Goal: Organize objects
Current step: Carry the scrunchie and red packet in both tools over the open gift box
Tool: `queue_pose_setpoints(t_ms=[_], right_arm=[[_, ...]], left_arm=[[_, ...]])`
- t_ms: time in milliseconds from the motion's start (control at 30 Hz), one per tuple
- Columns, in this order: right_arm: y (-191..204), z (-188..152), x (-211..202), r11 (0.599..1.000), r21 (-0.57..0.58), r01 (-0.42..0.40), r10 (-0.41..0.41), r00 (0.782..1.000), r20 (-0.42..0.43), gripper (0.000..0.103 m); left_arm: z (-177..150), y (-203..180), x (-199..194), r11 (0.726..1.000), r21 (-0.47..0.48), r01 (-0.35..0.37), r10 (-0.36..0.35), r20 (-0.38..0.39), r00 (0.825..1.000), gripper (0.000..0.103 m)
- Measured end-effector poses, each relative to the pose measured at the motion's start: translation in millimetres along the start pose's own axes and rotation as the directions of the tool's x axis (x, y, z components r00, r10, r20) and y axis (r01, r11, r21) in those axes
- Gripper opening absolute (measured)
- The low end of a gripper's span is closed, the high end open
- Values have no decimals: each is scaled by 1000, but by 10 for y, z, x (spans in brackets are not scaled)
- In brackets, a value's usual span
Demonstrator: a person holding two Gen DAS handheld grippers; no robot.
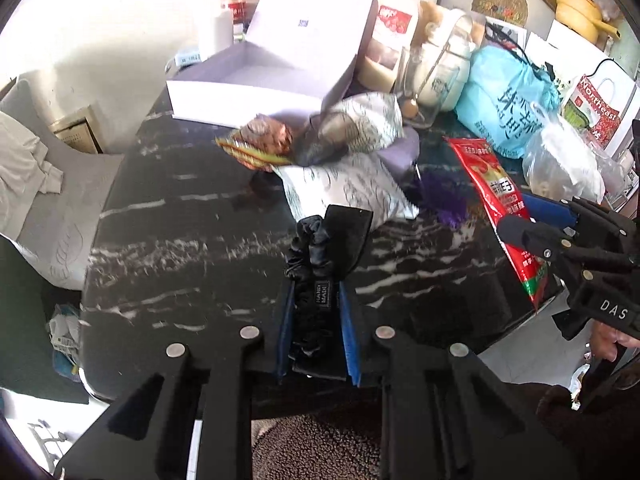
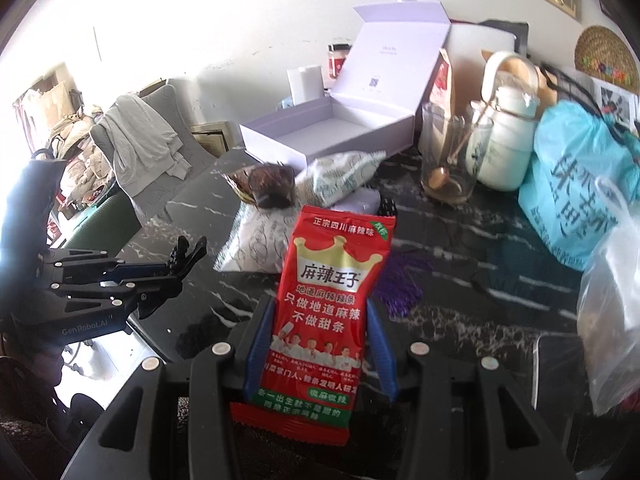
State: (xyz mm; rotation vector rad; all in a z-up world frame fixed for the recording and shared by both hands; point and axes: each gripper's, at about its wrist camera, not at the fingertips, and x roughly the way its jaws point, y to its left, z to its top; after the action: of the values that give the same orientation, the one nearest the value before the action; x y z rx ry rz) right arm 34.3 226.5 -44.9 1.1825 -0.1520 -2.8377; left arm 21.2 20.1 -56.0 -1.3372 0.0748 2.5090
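My left gripper (image 1: 318, 264) is shut on a black fabric scrunchie (image 1: 310, 256) above the black marble table (image 1: 180, 220). It also shows at the left of the right wrist view (image 2: 182, 260). My right gripper (image 2: 320, 308) is shut on a red snack packet (image 2: 324, 312) and holds it upright above the table; it also shows in the left wrist view (image 1: 520, 228). An open white box (image 1: 256, 76) (image 2: 332, 128) stands at the table's far side. Two white patterned pouches (image 1: 352, 188) (image 2: 260, 240) and a brown packet (image 1: 260, 140) lie in front of it.
A glass with a spoon (image 2: 452, 156), a white jar (image 2: 504, 140), a blue bag (image 1: 508, 100) (image 2: 580, 188) and a clear plastic bag (image 1: 560, 160) (image 2: 612, 320) crowd the right side. A purple tassel (image 2: 400, 280) lies mid-table. A grey chair with cloth (image 2: 140, 148) stands left.
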Motion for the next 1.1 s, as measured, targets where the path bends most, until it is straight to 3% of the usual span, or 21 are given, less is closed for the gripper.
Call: queue_pose_setpoints(t_ms=[500, 1100], right_arm=[[148, 525, -29, 994, -96, -55, 60, 997, 54, 46], [147, 1354, 353, 980, -189, -59, 74, 995, 71, 46]], left_arm=[[647, 97, -272, 1000, 12, -19, 17, 95, 995, 21], [1601, 391, -78, 999, -1, -36, 35, 138, 990, 21]])
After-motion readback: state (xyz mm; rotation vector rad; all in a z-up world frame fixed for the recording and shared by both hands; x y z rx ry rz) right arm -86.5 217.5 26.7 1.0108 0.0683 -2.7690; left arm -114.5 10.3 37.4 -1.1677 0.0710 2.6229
